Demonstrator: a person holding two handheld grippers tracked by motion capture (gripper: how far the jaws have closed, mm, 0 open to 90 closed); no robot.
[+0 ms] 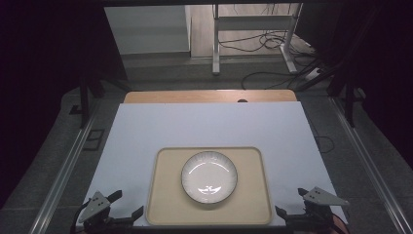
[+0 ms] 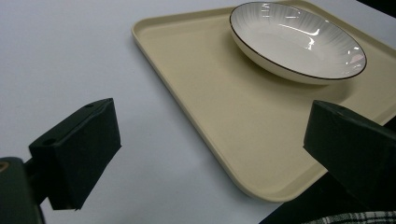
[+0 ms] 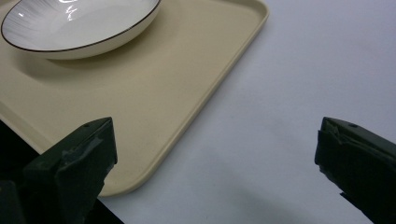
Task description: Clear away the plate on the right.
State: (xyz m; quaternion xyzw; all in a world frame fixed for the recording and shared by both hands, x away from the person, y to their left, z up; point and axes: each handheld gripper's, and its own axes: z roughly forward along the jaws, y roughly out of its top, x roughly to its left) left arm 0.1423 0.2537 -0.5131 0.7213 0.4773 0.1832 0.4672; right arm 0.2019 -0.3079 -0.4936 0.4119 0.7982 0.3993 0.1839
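No text, label, brand, number or sign can be read anywhere: the shallow white ceramic bowl with a thin dark rim (image 1: 209, 176) carries only fine radial lines, and the beige rectangular plastic tray (image 1: 165, 204) and the pale grey-white table sheet (image 1: 204, 124) are plain and unmarked

- I'm looking at a lab or test room: a white worktop (image 1: 204, 127) hemmed in by dark curtains on both sides.
- Beyond the worktop, loose cables (image 1: 265, 41) sprawl over a bare floor around a metal desk frame (image 1: 253, 29).
- Metal rails (image 1: 65, 170) flank the worktop.
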